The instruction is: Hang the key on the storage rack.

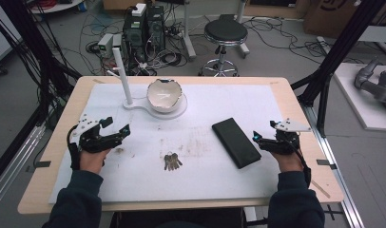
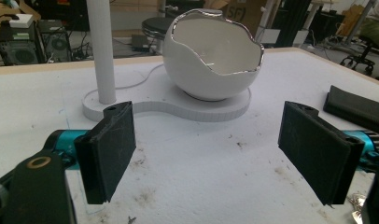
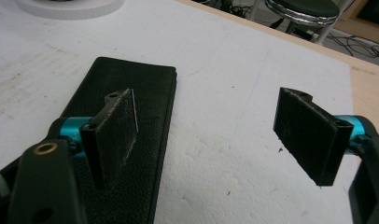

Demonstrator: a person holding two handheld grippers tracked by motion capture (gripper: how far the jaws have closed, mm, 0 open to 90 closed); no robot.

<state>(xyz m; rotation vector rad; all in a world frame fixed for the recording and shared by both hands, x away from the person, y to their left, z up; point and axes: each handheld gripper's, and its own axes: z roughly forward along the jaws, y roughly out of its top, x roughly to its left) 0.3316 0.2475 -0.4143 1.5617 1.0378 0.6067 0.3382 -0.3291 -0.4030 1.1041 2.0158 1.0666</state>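
A white bowl shaped like a broken eggshell (image 1: 165,95) (image 2: 211,56) sits on a flat white stand (image 1: 178,113) (image 2: 201,111) with an upright white post (image 1: 122,73) (image 2: 101,51). A bunch of keys (image 1: 172,161) (image 2: 358,204) lies mid-table. A black leather case (image 1: 235,141) (image 3: 131,79) (image 2: 360,107) lies flat to the right. My left gripper (image 1: 117,128) (image 2: 208,140) is open and empty, low over the mat, facing the bowl. My right gripper (image 1: 258,140) (image 3: 206,100) is open and empty; its left jaw hangs over the case's near part.
A white mat (image 1: 205,180) with brown smudges (image 1: 191,145) covers the wooden table (image 1: 295,109). Behind the table are a black stool (image 1: 224,33) (image 3: 302,9), computer towers (image 1: 143,26) and floor cables. Black frame posts (image 1: 333,57) stand at the right.
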